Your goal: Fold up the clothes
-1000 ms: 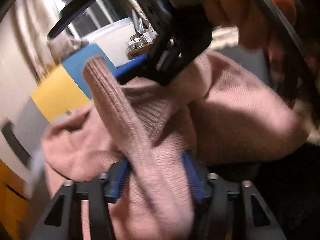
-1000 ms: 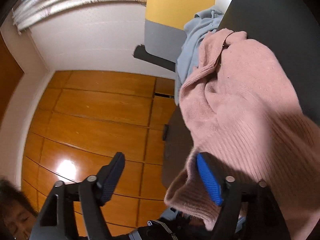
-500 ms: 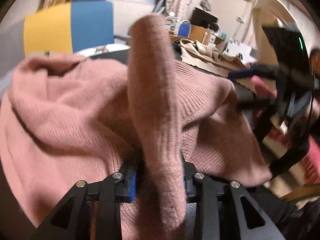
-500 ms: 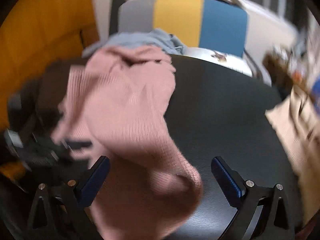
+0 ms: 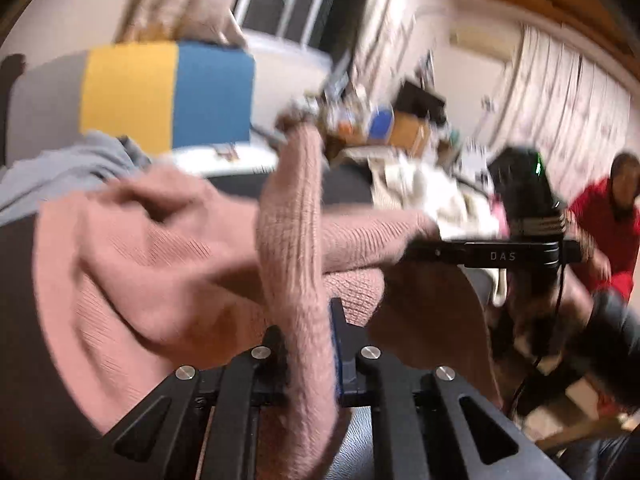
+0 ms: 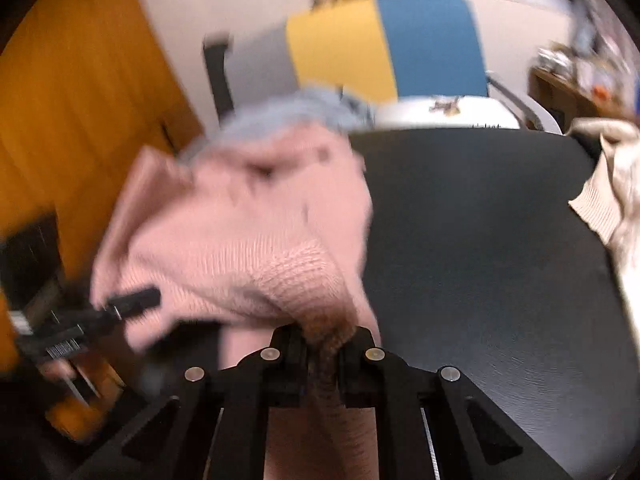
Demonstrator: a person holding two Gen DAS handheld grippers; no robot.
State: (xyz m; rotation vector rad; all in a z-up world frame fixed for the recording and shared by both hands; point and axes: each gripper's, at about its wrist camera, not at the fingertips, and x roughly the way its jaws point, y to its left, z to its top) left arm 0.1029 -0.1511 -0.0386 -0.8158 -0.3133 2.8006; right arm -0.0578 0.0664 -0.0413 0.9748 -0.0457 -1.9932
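A pink knit sweater (image 5: 160, 260) hangs bunched between both grippers over the left side of a black table (image 6: 480, 240). My left gripper (image 5: 310, 344) has a ribbed fold of it standing up between its pads, and its jaws are closing tight on the knit. My right gripper (image 6: 326, 344) pinches another bunched part of the sweater (image 6: 240, 232), its jaws closing on the fabric too. In the left wrist view the right gripper (image 5: 420, 248) comes in from the right at sweater level. The right wrist view catches the left gripper (image 6: 120, 308) at the lower left.
A grey-blue garment (image 6: 288, 112) lies at the table's far left corner. A cream garment (image 6: 612, 184) covers the right edge. Behind stands a chair (image 6: 380, 48) with a grey, yellow and blue back. A person in red (image 5: 608, 232) is at the far right.
The right gripper's wide-open jaws have closed onto the sweater. The left gripper's jaws have tightened on the fold, and it has risen with it. Both views have rolled.
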